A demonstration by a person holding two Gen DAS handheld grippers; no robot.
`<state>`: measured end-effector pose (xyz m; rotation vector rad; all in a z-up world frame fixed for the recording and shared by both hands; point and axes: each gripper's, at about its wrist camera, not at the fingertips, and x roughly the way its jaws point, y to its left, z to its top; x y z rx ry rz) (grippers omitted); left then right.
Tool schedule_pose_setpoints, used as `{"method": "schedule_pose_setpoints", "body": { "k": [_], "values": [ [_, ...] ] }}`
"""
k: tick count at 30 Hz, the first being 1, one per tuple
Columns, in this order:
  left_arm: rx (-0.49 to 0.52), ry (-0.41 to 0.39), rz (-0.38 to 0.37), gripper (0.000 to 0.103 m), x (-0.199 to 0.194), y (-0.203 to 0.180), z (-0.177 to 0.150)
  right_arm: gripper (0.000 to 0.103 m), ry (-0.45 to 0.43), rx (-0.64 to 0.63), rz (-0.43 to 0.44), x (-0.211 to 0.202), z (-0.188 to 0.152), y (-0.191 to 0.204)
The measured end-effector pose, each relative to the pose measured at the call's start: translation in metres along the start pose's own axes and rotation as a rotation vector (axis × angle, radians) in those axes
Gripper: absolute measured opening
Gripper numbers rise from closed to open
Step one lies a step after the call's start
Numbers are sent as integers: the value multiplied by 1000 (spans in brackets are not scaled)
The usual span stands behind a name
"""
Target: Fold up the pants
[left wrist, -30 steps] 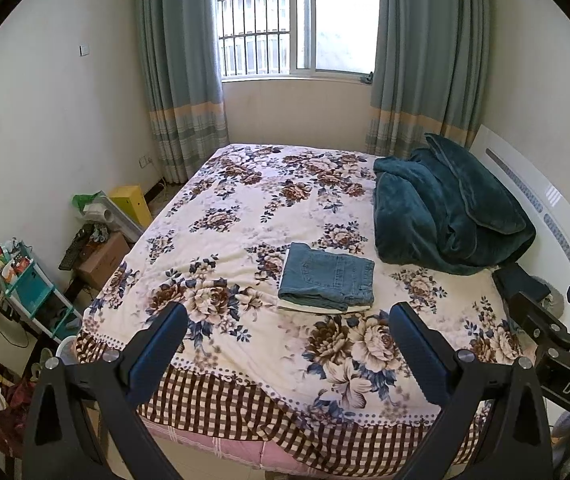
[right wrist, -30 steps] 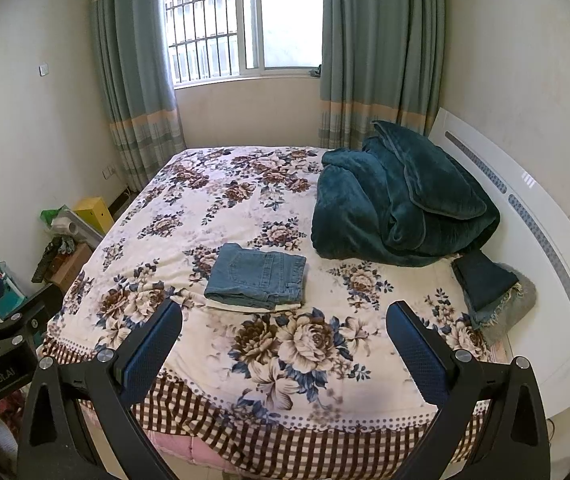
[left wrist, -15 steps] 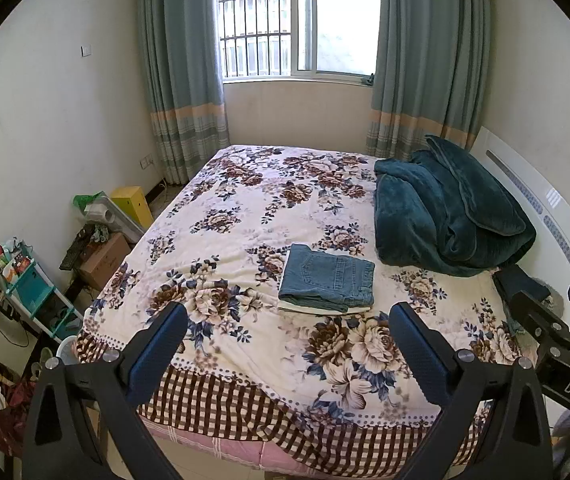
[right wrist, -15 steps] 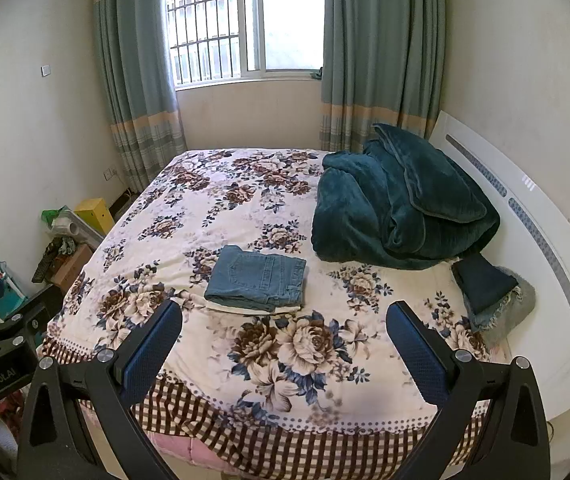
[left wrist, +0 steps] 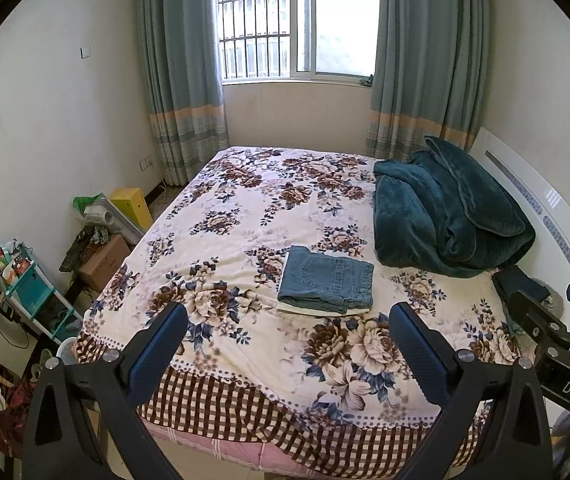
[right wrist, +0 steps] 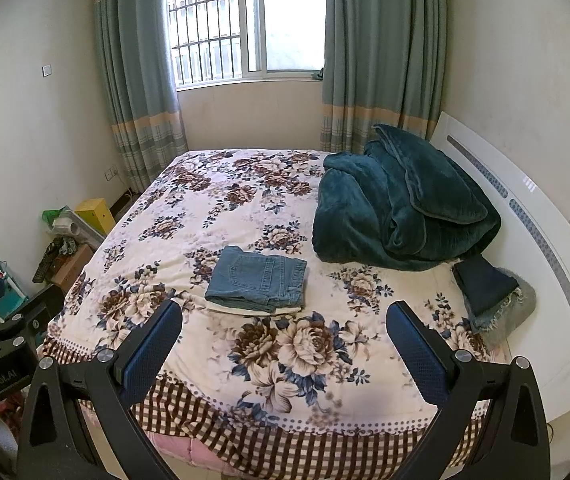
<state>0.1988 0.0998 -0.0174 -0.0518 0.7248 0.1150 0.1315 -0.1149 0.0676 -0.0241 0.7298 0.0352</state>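
Observation:
Blue denim pants lie folded in a neat rectangle on top of a pale folded garment, in the middle of the floral bedspread; they also show in the right wrist view. My left gripper is open and empty, held back over the bed's near edge, well short of the pants. My right gripper is open and empty too, equally far back. The right gripper's side shows at the right edge of the left wrist view.
A bunched teal blanket lies at the bed's right by the white headboard. Folded dark clothes sit near the right corner. Boxes and clutter and a small shelf stand on the floor at left.
Both views have shifted very slightly; the grippers stay open and back from the bed. The folded pants have not moved.

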Motion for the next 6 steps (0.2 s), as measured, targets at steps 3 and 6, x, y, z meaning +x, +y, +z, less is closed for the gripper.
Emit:
{"method": "schedule_pose_setpoints", "body": {
  "k": [3,6],
  "values": [
    [2,0,-1,103,1,-1,-1,103,-1,2,-2,-1,-1,0],
    [2,-6,-2,103,0,-1,1,103,-2,3,-4,-1,-1,1]
  ]
}}
